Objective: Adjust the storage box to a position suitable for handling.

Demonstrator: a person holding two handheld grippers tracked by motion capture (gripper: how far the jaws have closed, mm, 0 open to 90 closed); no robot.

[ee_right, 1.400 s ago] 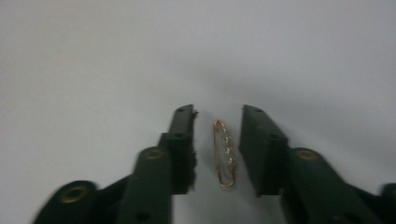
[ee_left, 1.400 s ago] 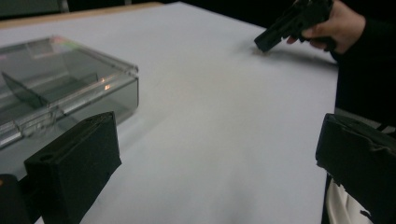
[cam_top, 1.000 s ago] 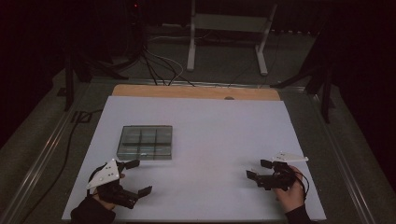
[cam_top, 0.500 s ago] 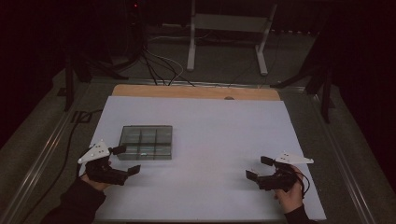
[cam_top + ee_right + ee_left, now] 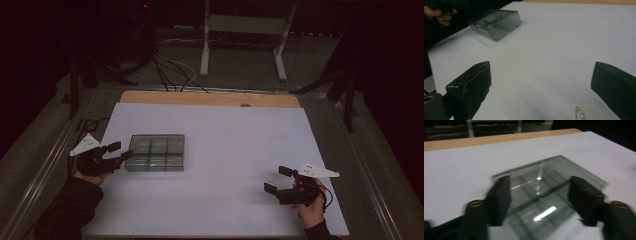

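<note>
The clear box (image 5: pixel 156 152) lies on the table (image 5: pixel 240 140) at about 9 o'clock, lid down, with nothing lifted or opened yet. The left hand-held gripper (image 5: pixel 121 151) has reached its near-left corner; its jaws have just been closing to roughly half width, and in the left gripper view they straddle that corner (image 5: pixel 536 202), though blur hides whether the pads press it. The right hand-held gripper (image 5: pixel 276 180) waits wide and empty at 5 o'clock, a small gold pin (image 5: pixel 579 111) just before it. Gripping the box seems the step in hand; everything after remains.
</note>
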